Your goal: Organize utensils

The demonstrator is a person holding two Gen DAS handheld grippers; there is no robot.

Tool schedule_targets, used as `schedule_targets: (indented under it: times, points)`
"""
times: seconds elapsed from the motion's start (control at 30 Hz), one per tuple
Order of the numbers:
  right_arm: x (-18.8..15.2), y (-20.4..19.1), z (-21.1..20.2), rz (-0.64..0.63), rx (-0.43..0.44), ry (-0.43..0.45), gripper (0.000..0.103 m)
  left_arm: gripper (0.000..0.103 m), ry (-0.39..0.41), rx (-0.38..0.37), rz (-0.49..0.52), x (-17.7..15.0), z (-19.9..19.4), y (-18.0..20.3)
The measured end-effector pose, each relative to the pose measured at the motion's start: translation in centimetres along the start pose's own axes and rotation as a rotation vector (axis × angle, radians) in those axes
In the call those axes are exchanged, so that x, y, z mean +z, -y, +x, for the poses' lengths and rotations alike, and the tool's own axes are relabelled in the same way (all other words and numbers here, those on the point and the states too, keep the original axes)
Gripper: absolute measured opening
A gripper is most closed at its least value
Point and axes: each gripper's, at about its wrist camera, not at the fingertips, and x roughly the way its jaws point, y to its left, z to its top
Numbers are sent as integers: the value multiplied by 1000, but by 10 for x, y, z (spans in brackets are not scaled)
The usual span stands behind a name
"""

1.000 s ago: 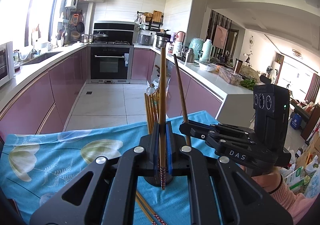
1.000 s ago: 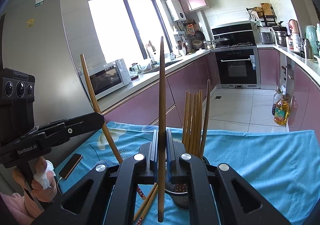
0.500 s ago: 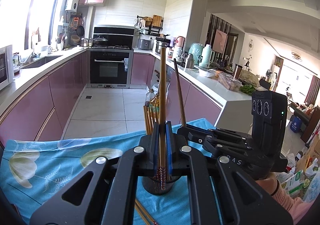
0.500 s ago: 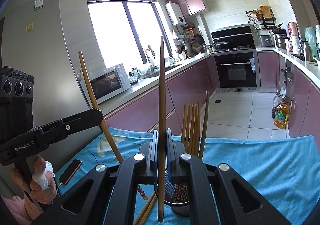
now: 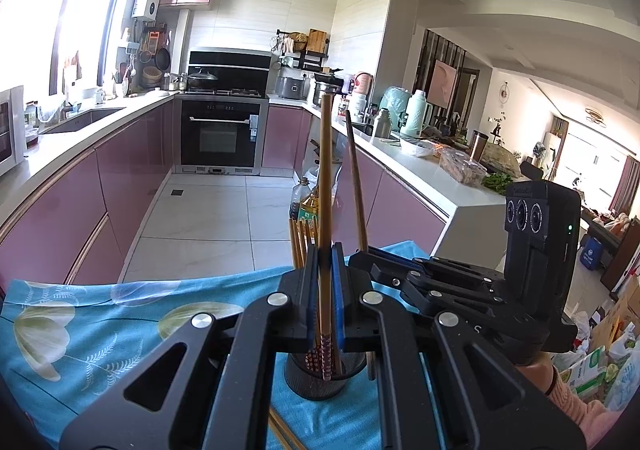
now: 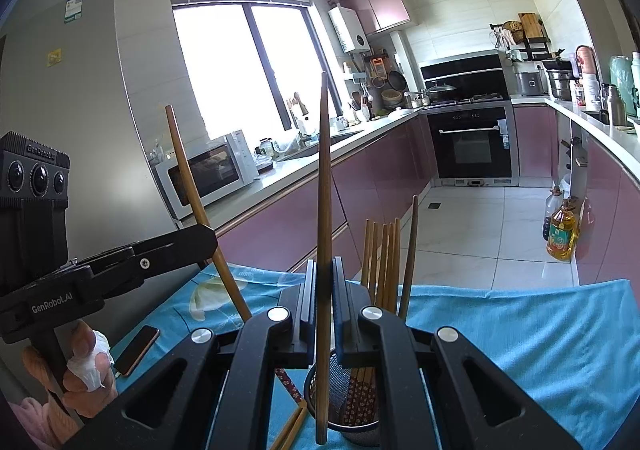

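A black mesh utensil cup (image 5: 320, 378) stands on the blue flowered cloth (image 5: 92, 322) and holds several wooden chopsticks (image 6: 384, 262). My left gripper (image 5: 325, 294) is shut on one chopstick (image 5: 326, 177), held upright with its patterned end inside the cup. My right gripper (image 6: 323, 298) is shut on another chopstick (image 6: 323, 189), upright, its lower end just outside the cup's near rim (image 6: 320, 382). Each gripper shows in the other's view, the right one (image 5: 440, 282) and the left one (image 6: 120, 266).
Loose chopsticks (image 6: 292, 426) lie on the cloth beside the cup. A phone (image 6: 136, 350) lies on the cloth at the left. Behind the table are pink kitchen cabinets, an oven (image 5: 220, 137) and oil bottles (image 6: 560, 234) on the floor.
My left gripper has lowered its chopstick so its patterned end now sits inside the cup. My right gripper has moved slightly closer to the cup with its chopstick.
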Motion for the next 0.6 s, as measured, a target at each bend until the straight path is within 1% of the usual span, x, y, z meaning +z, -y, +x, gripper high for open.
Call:
schedule_targets:
  times: [0.6]
  points:
    - [1,1,4,7,-26,0,6,7,-9,0,-6,0,4,4]
